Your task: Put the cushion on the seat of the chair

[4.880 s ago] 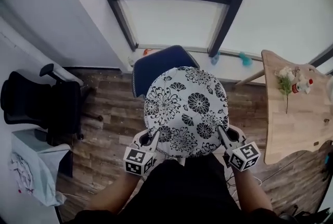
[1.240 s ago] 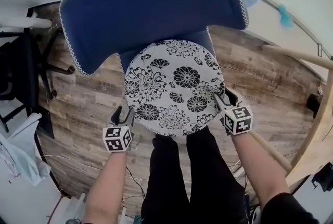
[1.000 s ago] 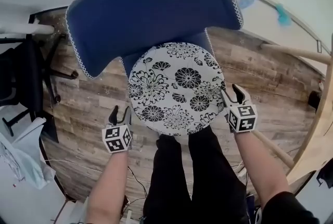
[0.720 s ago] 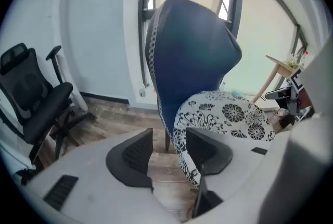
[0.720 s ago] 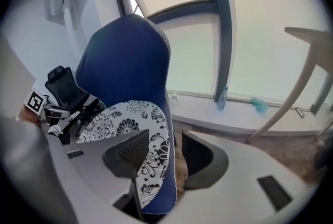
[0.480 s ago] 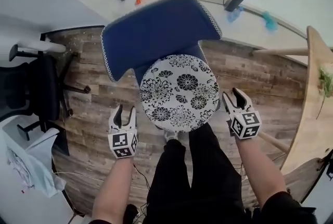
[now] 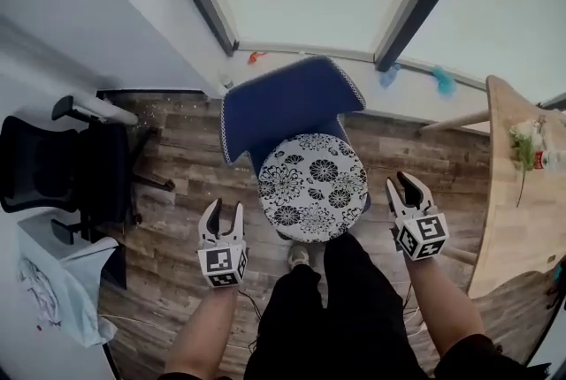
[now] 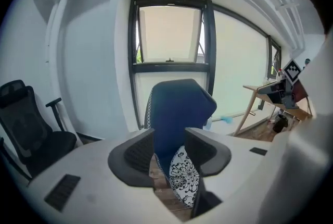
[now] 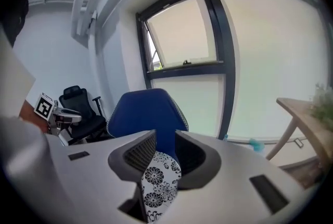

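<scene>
- On the chair (image 7: 283, 104) seat, cushion (image 7: 311, 186) down?
- Yes. Left gripper (image 7: 224, 209) and right gripper (image 7: 400, 184) are empty, jaws apart but just narrowing. Probably done; next, step clear.

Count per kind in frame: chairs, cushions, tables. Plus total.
Chairs: 2, blue chair and black office chair
Cushions: 1, floral cushion
Tables: 1, wooden table
Total: 4
</scene>
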